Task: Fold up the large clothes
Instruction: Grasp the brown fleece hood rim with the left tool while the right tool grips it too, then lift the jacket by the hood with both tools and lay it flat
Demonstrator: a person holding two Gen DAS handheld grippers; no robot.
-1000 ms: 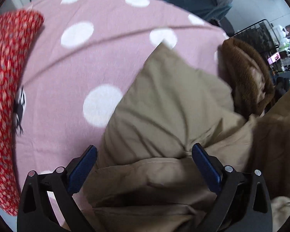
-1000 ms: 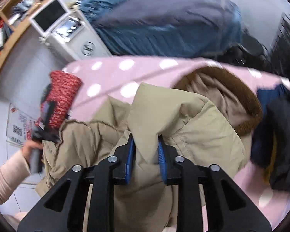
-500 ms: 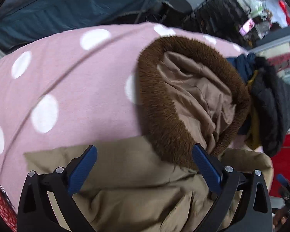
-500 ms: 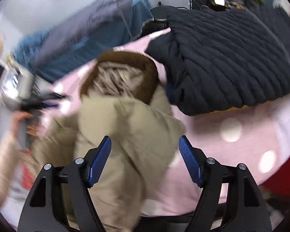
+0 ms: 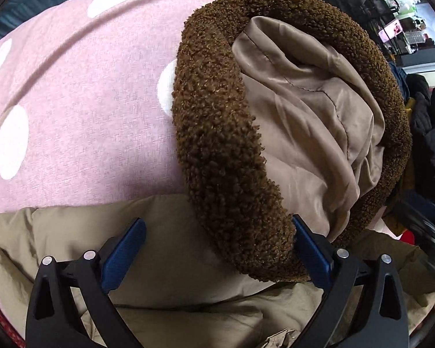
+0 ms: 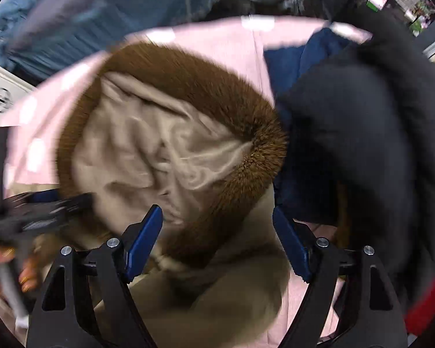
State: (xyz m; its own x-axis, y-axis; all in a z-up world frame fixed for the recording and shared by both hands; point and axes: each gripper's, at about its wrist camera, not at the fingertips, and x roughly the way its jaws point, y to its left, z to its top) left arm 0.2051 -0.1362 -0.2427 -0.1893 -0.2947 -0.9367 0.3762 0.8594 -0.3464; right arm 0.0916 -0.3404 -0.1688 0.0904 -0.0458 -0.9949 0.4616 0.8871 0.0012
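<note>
The khaki coat lies on a surface covered by a pink sheet with white dots. Its hood, edged with brown fleece trim, lies open, lining up. A dark quilted jacket lies just beside the hood, over a blue garment.

The left gripper hovers above the coat with its fingers apart and holding nothing. The right gripper has just been opening; its fingers stand apart over the hood trim, not pressing it.

Behind the surface: blue-grey bedding and a black wire rack.
</note>
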